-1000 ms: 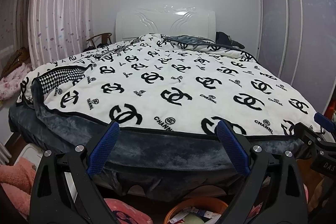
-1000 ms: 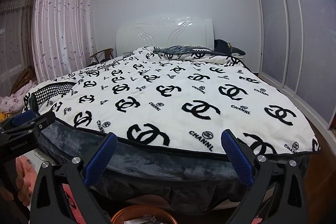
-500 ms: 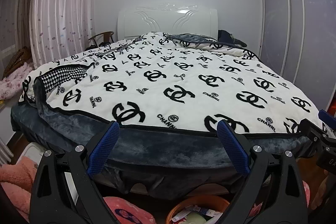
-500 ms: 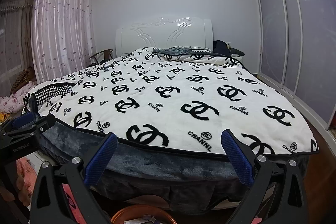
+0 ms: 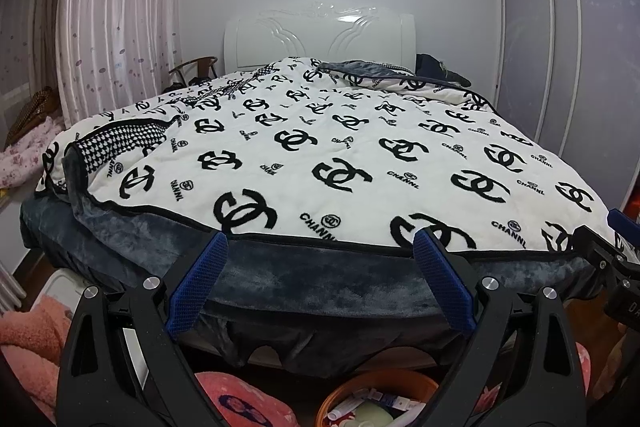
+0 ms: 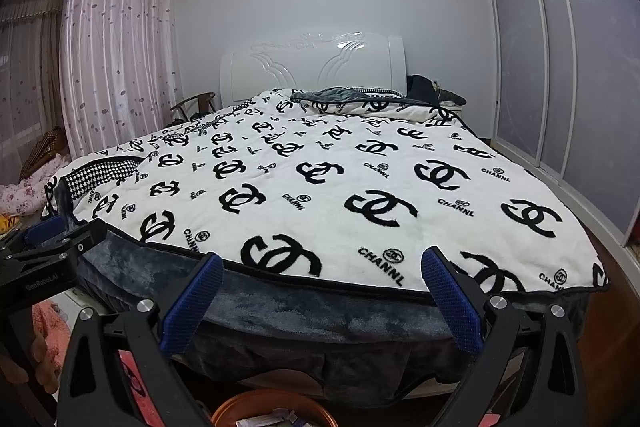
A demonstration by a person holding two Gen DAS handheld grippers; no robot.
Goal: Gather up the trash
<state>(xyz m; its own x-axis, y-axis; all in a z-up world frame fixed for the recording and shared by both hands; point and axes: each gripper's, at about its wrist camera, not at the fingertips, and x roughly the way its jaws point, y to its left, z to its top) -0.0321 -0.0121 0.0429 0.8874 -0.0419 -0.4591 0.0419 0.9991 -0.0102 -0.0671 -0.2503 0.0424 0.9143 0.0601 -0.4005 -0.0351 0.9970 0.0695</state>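
Note:
An orange bin (image 5: 340,391) stands on the floor at the foot of the bed, with tubes and wrappers inside; its rim also shows in the right wrist view as the orange bin (image 6: 248,401). My left gripper (image 5: 320,243) hangs open above it, facing the bed, with nothing between its blue pads. My right gripper (image 6: 322,263) is open too and empty, held level beside the left one. The right gripper's tip shows at the far right of the left wrist view, and the left gripper's body at the left of the right wrist view.
A large bed (image 5: 280,279) with a white logo-print blanket (image 6: 320,187) fills both views. Pink curtains (image 5: 116,19) and a wooden chair (image 5: 196,71) stand left, sliding wardrobe doors (image 6: 560,67) right. Pink fabric (image 5: 24,339) lies on the floor at the lower left.
Both cameras have tilted up slightly, so the bed sits a little lower in view. Both grippers stay open and empty.

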